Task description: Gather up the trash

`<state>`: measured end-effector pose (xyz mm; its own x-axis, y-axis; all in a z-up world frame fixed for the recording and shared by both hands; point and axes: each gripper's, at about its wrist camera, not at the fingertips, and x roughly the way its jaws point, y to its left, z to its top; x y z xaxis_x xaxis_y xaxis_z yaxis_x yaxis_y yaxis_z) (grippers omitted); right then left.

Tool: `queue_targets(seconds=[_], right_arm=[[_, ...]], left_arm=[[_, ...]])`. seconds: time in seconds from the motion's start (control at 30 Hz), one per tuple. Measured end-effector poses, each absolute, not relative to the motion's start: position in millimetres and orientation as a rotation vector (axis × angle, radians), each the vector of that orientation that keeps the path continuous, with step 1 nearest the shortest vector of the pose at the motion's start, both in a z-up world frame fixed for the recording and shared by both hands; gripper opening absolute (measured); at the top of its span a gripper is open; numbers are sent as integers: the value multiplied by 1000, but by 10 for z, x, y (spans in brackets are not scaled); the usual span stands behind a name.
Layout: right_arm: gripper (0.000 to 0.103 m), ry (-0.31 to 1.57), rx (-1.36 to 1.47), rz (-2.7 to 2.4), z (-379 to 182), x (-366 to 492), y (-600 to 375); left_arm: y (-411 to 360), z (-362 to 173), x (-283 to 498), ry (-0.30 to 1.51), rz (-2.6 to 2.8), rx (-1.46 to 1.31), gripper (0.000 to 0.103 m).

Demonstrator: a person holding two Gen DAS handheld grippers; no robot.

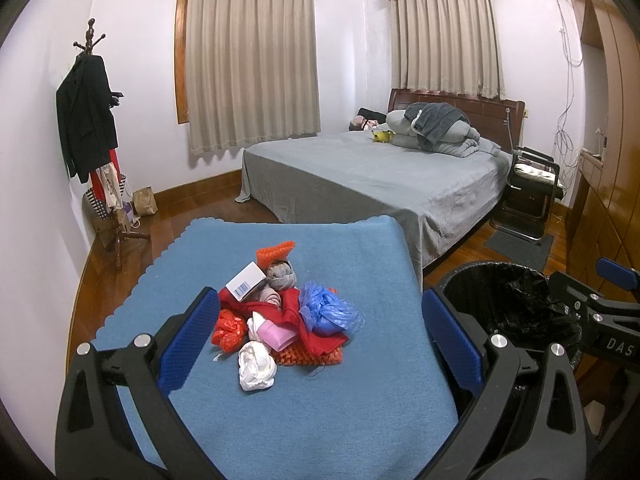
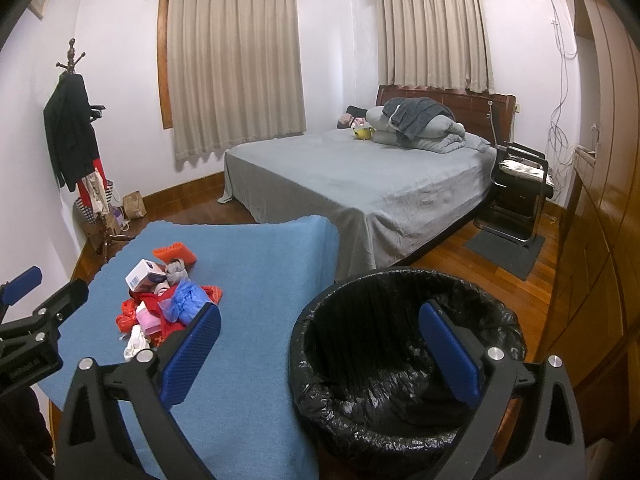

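1. The trash pile (image 1: 280, 312) lay heaped on the blue cloth (image 1: 320, 420), just left of the black-lined trash bin (image 2: 400, 360).
2. The left gripper (image 1: 320, 340) hung above the pile, its fingers spread wide and empty.
3. The right gripper (image 2: 320, 352) hovered at the bin's left rim, its fingers likewise wide and holding nothing.

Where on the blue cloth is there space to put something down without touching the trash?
The blue cloth is bare in front, between the trash pile and the left gripper. There is also a bare strip on its right side, toward the black bin. The middle-left is crowded with bags, a box and wrappers.
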<state>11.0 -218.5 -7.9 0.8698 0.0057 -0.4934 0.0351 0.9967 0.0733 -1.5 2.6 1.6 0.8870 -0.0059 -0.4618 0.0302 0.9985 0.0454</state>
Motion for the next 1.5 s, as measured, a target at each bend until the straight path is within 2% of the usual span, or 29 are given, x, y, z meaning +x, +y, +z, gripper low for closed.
queue_targets(seconds=[1.03, 1.5], right_arm=[[97, 521, 74, 5, -165, 205, -2020], [97, 562, 84, 145, -529, 803, -1587]], left_arm=[[56, 10, 10, 480, -15, 46, 98], [784, -406, 380, 527, 181, 65, 98]])
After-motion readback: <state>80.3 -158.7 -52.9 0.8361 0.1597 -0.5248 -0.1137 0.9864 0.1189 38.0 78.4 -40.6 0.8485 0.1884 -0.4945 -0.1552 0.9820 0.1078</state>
